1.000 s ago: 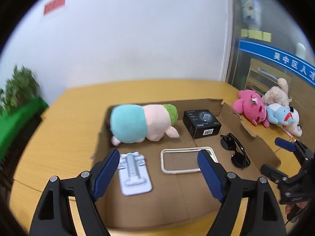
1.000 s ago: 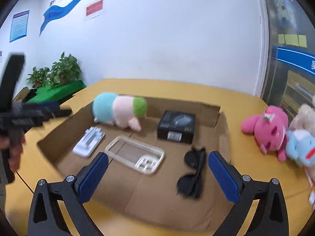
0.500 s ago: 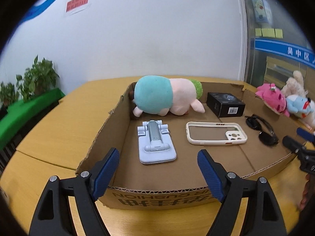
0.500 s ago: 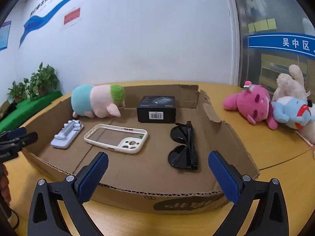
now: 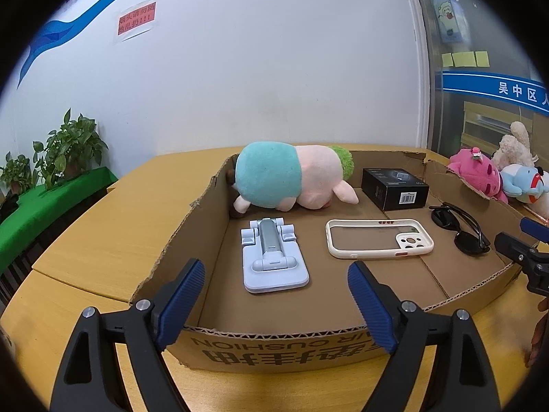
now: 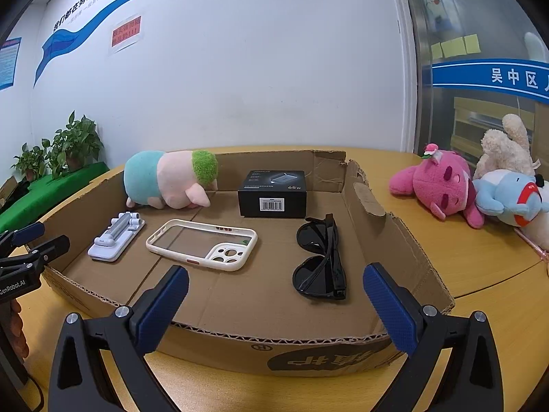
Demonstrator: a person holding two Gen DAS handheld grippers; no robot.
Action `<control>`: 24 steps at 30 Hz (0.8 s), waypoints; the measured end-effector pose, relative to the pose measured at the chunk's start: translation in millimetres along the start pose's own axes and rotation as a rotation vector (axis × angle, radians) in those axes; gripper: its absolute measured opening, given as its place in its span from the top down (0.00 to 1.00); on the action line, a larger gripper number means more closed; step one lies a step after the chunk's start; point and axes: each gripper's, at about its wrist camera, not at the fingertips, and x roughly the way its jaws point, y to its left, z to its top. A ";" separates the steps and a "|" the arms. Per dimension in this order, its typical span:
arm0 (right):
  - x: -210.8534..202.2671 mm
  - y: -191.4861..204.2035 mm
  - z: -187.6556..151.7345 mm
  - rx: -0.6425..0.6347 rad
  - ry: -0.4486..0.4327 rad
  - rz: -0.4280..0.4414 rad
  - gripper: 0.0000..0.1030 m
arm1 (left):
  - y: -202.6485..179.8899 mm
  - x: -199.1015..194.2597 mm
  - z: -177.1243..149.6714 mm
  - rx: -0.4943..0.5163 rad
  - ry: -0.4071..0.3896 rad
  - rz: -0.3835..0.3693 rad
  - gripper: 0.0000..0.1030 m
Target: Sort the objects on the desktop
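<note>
A: Well, the sunglasses [image 6: 320, 257] lay folded on the floor of the cardboard box [image 6: 219, 346], toward its right side; their long axis ran from the near wall toward the black carton [image 6: 272, 192] at the back, lenses stacked one nearer and one farther.

B: And what had changed?

A: Both views had dropped from looking down into the box to looking across its near wall; the left gripper [image 5: 276, 300] had its jaws just opening a little wider, with nothing between them; the right gripper [image 6: 276, 304] stood spread and empty too, the sunglasses framed ahead of it.

B: So nothing was sorted yet?

A: I'd judge not; the phone case [image 6: 202, 243], the phone stand [image 5: 272, 257] pointing toward the back wall, and the plush pig [image 5: 291, 180] all sat inside; the pink plush [image 6: 439, 185] and its neighbours lay outside on the table [image 6: 480, 267].
</note>
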 end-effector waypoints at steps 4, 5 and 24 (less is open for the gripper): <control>0.3 -0.3 0.5 -0.001 0.002 0.002 0.00 | 1.7 1.2 -0.5 0.000 0.001 0.006 0.14; 0.2 0.2 0.8 0.001 0.005 0.002 0.00 | 2.4 1.2 -0.3 -0.001 0.001 0.004 0.14; -0.7 0.3 1.1 0.000 0.003 0.001 0.00 | 3.9 2.2 0.0 -0.002 0.001 0.002 0.14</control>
